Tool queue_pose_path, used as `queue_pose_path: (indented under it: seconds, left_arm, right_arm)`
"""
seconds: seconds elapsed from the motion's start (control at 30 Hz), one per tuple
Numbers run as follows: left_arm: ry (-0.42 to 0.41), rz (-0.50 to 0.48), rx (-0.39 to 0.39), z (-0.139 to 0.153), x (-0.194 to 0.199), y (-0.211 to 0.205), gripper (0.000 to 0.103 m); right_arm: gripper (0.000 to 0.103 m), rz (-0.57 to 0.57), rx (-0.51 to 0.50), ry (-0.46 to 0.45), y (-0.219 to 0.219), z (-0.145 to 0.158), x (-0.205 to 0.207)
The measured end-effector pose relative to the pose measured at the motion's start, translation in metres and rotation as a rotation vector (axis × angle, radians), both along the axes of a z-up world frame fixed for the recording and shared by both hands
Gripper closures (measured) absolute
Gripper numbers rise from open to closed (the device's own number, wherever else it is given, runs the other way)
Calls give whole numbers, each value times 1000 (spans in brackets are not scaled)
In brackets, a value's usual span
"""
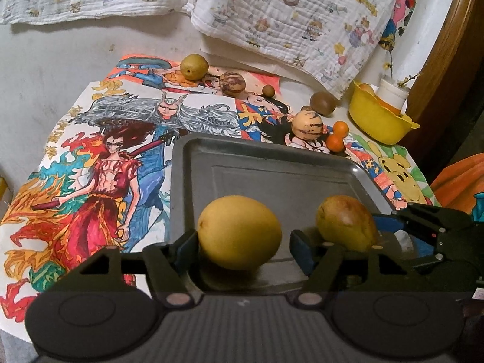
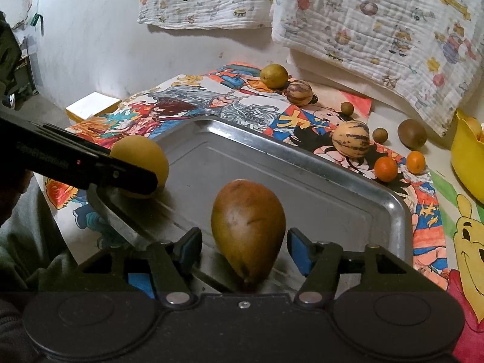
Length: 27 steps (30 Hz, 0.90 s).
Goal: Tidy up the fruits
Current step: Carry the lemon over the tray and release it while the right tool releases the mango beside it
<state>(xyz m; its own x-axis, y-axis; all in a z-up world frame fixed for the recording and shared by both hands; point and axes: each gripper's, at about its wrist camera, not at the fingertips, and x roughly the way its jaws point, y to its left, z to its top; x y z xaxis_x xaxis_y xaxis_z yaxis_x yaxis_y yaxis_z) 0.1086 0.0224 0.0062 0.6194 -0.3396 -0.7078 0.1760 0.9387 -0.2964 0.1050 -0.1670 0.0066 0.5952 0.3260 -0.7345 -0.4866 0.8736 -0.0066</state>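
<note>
- Tabletop (image 1: 45,96): covered with cartoon drawings. The loose fruit all lies well ahead of both sets of jaws, past the far rim of the tray.
- Metal tray (image 1: 272,175): both grippers sit at its near edge, pointing down into it. Treat it as the drop zone and keep its centre free for the rest of the fruit.
- Left gripper (image 1: 242,249): jaws spread, with the yellow mango (image 1: 239,232) between them, resting on the tray floor. The left pad looks to be touching or just beside the skin and the right pad is apart. Looks like a release, so back straight out along the jaw line so that left pad doesn't drag the mango.
- Right gripper (image 2: 245,249): jaws spread, with the reddish-green mango (image 2: 248,230) between them, lying on the tray with its narrow end towards you. Both pads look clear of it. Same exit: lift and retreat, no sideways sweep.
- The mangoes sit near each other. Pull one gripper out at a time if the arms crowd.
- Yellow bowl (image 1: 378,121): ahead and right of the jaws. Don't clip it when you reach.
- Likely next picks: striped melon (image 2: 351,139), kiwi (image 2: 412,133), then the two small oranges (image 2: 385,168). These are round and will probably roll, so close across the widest part.
</note>
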Motion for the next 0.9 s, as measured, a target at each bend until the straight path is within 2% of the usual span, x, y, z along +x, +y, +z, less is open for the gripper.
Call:
queue_pose_path:
  seconds: [0.2,0.33,0.4,0.53,0.67,0.9]
  left_arm:
    - [-34,15,28,11,-11,1,17]
    - [-53,29,47,16,-20,4,5]
    - [-60,33,58,17,-24,6,3]
    - [-64,48,76,18,-34,8,0]
    - [-70,64,93,19,-44,9,1]
    - [-57,77,162,17,-61,8,0]
  right_arm:
    - [30,-6,10,-11,-3,4,-6]
    - [21,-9,17,-15,-5,6,-10]
    - [17,-14,20,-18,-6,7,-13]
    - [4,-26,23,-29,-9,9,-21]
    - [1,-31,21,-45,-12,12,-30]
    - [1,-62,1,-56,-25,14,-45]
